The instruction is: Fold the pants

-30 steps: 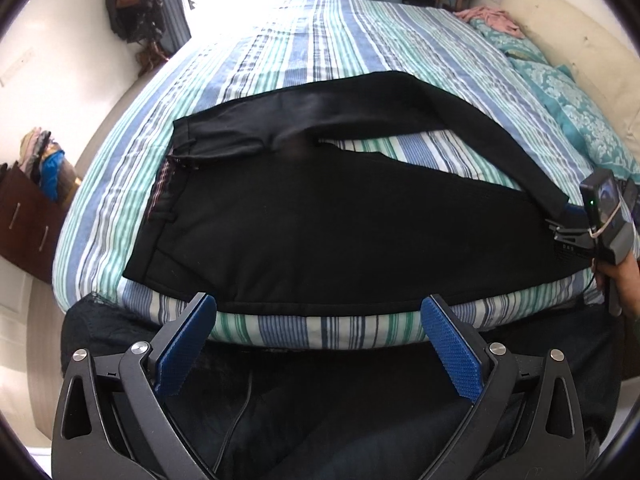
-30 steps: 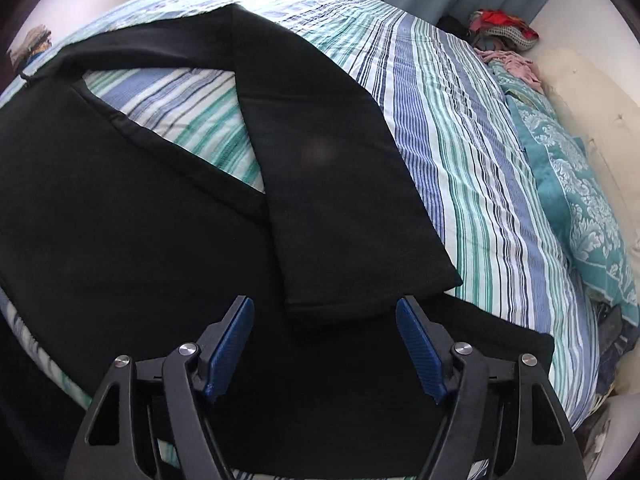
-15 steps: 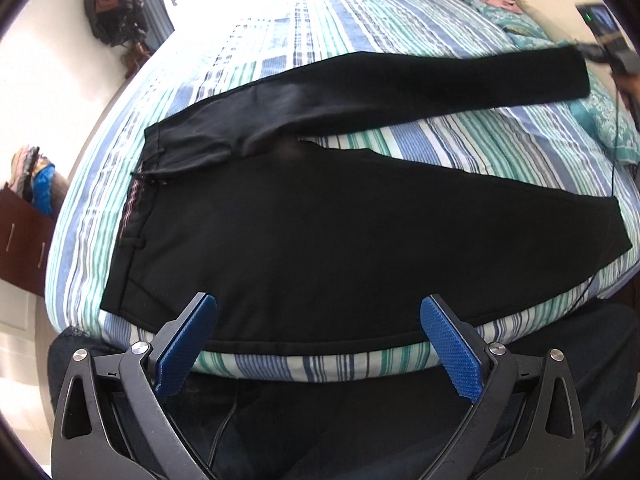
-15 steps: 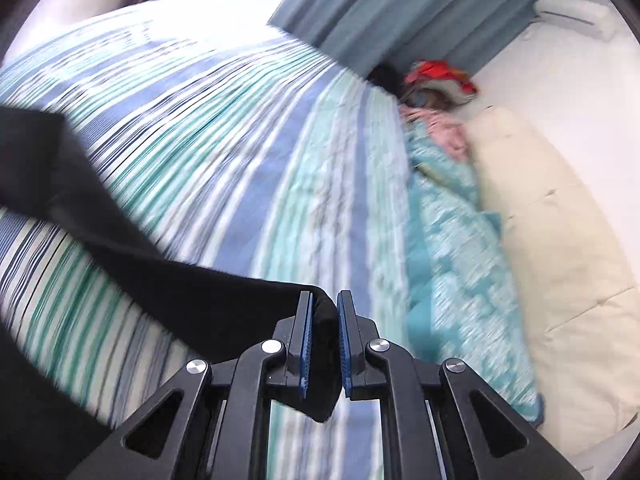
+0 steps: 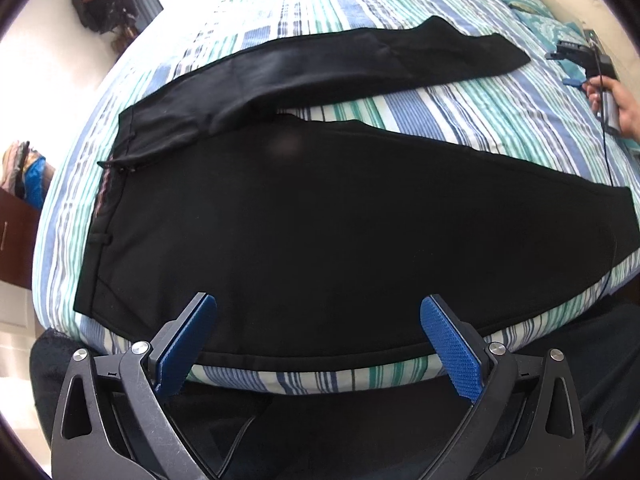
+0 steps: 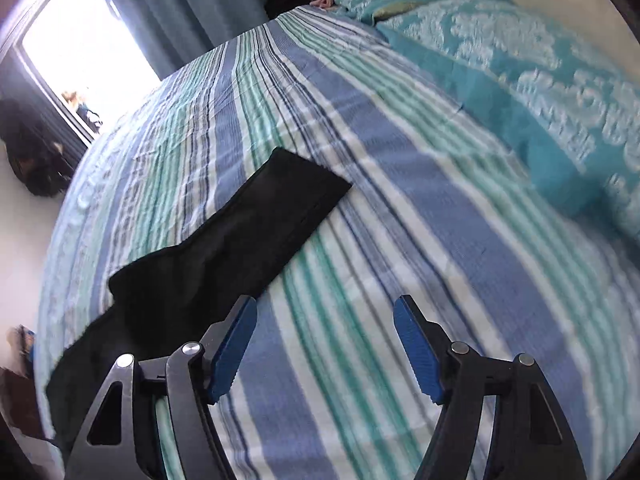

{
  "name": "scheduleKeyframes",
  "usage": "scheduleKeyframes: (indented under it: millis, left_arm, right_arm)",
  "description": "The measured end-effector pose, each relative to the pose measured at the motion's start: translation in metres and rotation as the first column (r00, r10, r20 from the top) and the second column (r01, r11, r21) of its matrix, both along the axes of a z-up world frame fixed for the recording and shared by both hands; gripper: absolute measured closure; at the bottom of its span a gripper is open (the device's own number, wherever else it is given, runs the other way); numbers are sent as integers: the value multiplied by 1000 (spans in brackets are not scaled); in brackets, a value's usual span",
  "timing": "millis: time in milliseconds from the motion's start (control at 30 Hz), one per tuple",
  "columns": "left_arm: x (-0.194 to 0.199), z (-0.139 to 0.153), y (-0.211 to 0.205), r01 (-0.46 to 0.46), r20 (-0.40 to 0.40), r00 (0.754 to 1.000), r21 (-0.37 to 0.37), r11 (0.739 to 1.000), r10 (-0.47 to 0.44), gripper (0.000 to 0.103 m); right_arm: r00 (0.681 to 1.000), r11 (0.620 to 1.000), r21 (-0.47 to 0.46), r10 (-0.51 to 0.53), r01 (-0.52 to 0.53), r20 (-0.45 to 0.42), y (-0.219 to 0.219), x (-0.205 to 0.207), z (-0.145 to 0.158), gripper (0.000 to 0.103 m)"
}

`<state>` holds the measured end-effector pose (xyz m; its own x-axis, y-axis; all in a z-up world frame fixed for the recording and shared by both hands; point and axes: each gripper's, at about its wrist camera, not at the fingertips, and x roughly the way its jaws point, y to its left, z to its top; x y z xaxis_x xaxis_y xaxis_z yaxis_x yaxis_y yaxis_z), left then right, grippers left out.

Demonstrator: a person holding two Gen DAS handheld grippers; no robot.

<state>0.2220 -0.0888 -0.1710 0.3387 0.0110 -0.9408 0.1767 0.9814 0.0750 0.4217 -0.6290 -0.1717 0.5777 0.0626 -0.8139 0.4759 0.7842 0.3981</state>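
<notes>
Black pants [image 5: 320,208] lie spread on the striped bed [image 5: 460,104], legs parted. Left gripper [image 5: 318,340] and right gripper [image 6: 324,348] hover above the pants, fingers wide apart, empty.

Pants [image 5: 320,220] lie spread on bed [image 5: 460,104], legs apart

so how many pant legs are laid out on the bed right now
2. The far leg lies stretched across the striped bed, its cuff toward the right gripper. The near leg lies along the bed's front edge, above the open left gripper.
</notes>
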Motion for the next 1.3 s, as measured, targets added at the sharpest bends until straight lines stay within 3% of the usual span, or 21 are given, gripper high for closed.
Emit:
scheduleKeyframes:
  millis: [67, 400, 433, 467, 500, 567, 633, 667, 733, 833, 900, 933, 1033, 1100, 1133, 1200, 1233, 1300]
  left_arm:
    - [3, -5, 3, -20, -3, 1000, 7, 1000, 20, 1]
    - [15, -29, 4, -58, -71, 995, 61, 996, 63, 1]
    - [17, -31, 4, -59, -74, 995, 64, 996, 63, 1]
    - [19, -33, 3, -58, -79, 995, 66, 996, 63, 1]
    - [21, -35, 3, -56, -84, 995, 68, 996, 61, 1]
    - [22, -35, 2, -52, -83, 995, 68, 996, 58, 1]
    - [20, -34, 2, -49, -69, 996, 57, 997, 53, 1]
    - [18, -34, 3, -48, -68, 996, 55, 997, 51, 1]
    - [17, -36, 3, -42, -77, 996, 51, 998, 46, 1]
    - [22, -29, 8, -56, -50, 997, 54, 997, 58, 1]
    - [38, -18, 20, -90, 2, 996, 50, 995, 90, 1]
    - [50, -13, 28, -120, 43, 992, 49, 992, 117, 1]
    - [102, -4, 54, -221, 209, 957, 64, 973, 203, 1]
    - [137, -14, 63, -284, 336, 914, 122, 951, 230, 1]
    - [152, -27, 64, -288, 371, 905, 171, 942, 209, 1]
    - [174, -73, 61, -217, 290, 949, 312, 925, 125, 1]
    - [172, -88, 62, -194, 285, 953, 318, 928, 101, 1]
    - [154, -84, 67, -218, 380, 919, 276, 936, 102, 1]
  right_arm:
    - [996, 991, 127, -58, 50, 61, 0, 6, -19, 34]
    - [955, 932, 264, -281, 247, 97, -51, 87, -73, 45]
    - [954, 931, 265, -285, 251, 99, -54, 94, -74, 49]
    - [957, 934, 261, -275, 243, 91, -55, 101, -74, 68]
    - [970, 947, 238, -234, 214, 58, -55, 110, -75, 93]
    - [992, 988, 91, -124, 122, 16, -46, 121, -60, 94]
    - [995, 983, -158, -92, 98, 48, -38, 112, -32, 95]
    - [993, 965, -233, -113, 118, 35, -40, 104, -30, 94]
    - [988, 968, -211, -149, 139, -32, -46, 97, -45, 93]
    - [985, 963, -227, -160, 141, -64, -39, 93, -53, 78]
    - [984, 959, -241, -168, 151, -52, -33, 88, -46, 37]
    - [984, 953, -256, -176, 163, -29, -27, 82, -39, 34]
    - [986, 948, -270, -160, 169, 56, -6, 53, -16, 32]
    - [990, 961, -244, -111, 129, 86, 14, 29, -4, 32]
    - [991, 966, -234, -87, 108, 101, 27, 14, 1, 32]
    - [990, 978, -200, -33, 60, 134, 55, -21, 9, 32]
    - [989, 983, -178, -7, 34, 151, 71, -43, 11, 32]
    - [983, 988, -151, 37, -9, 178, 100, -90, 13, 27]
